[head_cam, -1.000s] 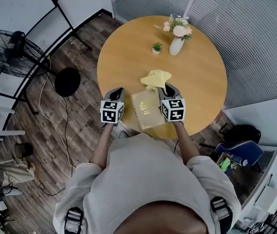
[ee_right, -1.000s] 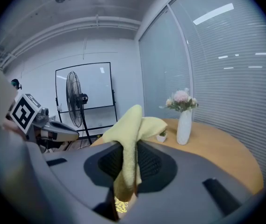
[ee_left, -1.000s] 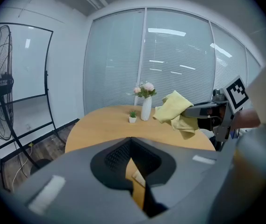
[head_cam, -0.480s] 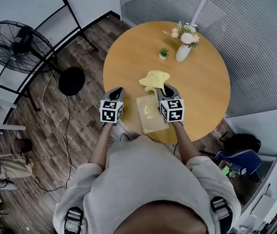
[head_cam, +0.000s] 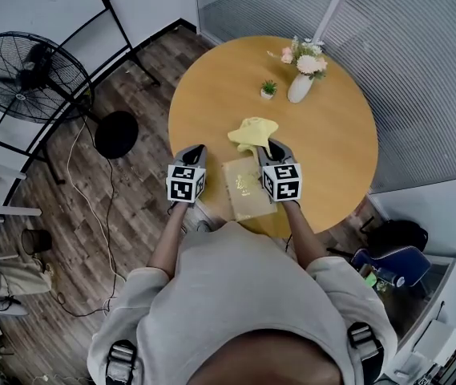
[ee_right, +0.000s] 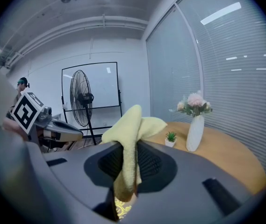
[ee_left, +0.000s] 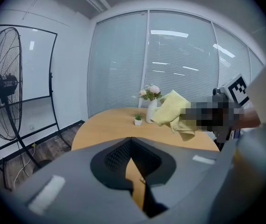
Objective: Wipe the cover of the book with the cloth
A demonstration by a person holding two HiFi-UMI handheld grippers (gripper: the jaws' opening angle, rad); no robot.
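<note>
Right gripper (head_cam: 269, 144) clenched on the yellow cloth (head_cam: 252, 130) just above frame centre, book (head_cam: 244, 189) lying at the near edge of the round desk (head_cam: 332, 135), left gripper (head_cam: 194, 151) closed on nothing, left of book

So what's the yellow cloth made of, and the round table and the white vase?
The cloth looks like soft, fuzzy fabric, maybe microfibre: it folds and droops limply. The table looks like wood or wood-look laminate, smooth and matte, with an even honey colour. The vase seems glazed ceramic: white, smooth, slightly shiny, though it could be plastic.
</note>
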